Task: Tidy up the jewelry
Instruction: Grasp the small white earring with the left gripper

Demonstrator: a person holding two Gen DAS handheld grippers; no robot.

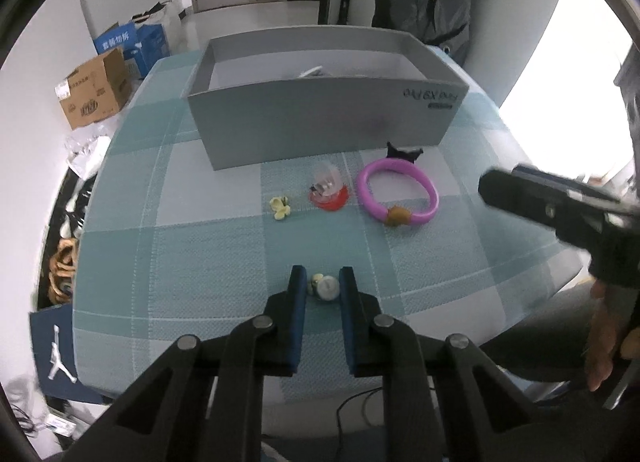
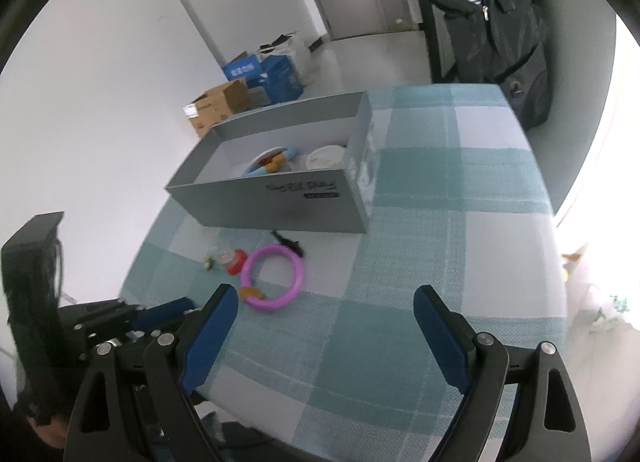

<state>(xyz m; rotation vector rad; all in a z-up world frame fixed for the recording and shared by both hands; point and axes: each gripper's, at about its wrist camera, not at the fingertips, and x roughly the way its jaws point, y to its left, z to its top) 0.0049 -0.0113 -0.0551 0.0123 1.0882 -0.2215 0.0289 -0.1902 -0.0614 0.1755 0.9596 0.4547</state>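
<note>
A grey box (image 1: 320,124) stands at the back of the checked table; in the right wrist view (image 2: 280,198) it holds a blue ring and a white item. In front of it lie a pink bracelet (image 1: 398,192) (image 2: 272,276), a black clip (image 1: 404,152), a red and clear ring case (image 1: 330,190) and a small yellow flower piece (image 1: 280,207). My left gripper (image 1: 323,288) is closed around a small silver and green ornament (image 1: 326,288) on the cloth. My right gripper (image 2: 324,302) is open and empty above the table, right of the bracelet.
The teal checked tablecloth (image 1: 200,246) covers the table. Cardboard and blue boxes (image 1: 100,86) stand on the floor at the left. A dark jacket (image 2: 488,22) hangs behind the table. The right gripper's body (image 1: 560,206) shows at the right of the left wrist view.
</note>
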